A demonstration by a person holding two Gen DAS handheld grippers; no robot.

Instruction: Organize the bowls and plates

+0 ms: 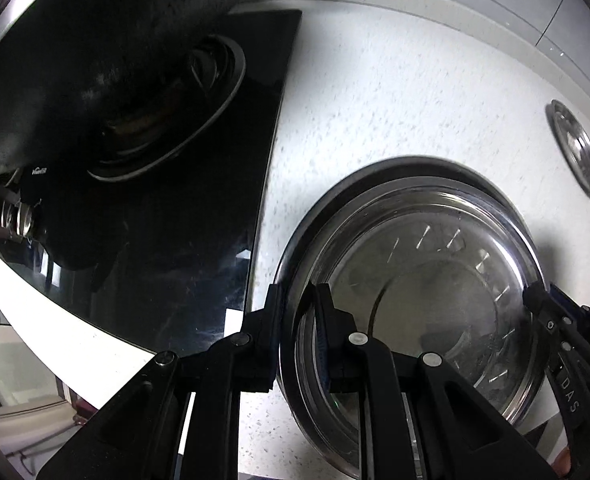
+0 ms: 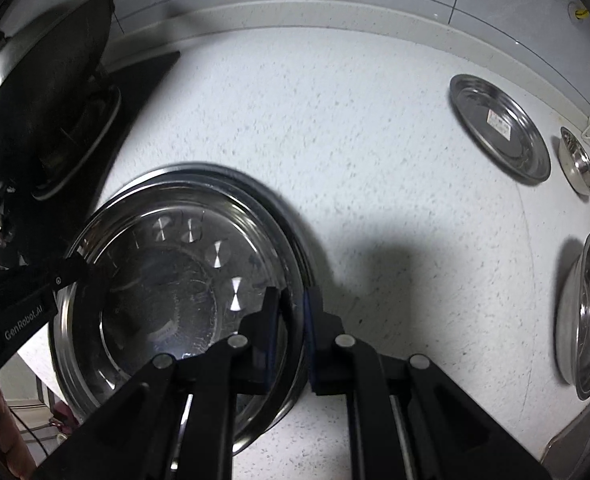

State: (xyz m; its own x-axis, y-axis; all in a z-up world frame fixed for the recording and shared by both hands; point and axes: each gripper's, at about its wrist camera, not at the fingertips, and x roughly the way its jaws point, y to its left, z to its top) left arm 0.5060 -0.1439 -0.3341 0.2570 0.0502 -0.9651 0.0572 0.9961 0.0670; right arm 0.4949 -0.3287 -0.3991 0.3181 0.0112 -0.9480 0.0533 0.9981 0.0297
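Bowl (image 1: 415, 280): large steel basin, over the speckled white desk (image 1: 375, 100) just beside the black hob (image 1: 199, 220); two-sided hold likely keeps it level.
Left gripper (image 1: 297, 320): fingers clenched on the near-left rim.
Right gripper (image 2: 293, 320): fingers clenched on the opposite rim.
Steel plate (image 2: 499, 128): on the desk far right, well apart.
Smaller bowls (image 2: 587, 312): lined along the right edge, probably awaiting stacking.

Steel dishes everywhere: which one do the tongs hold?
The big steel bowl beside the black stove, both tongs clamped on opposite rims; the other dishes sit untouched.
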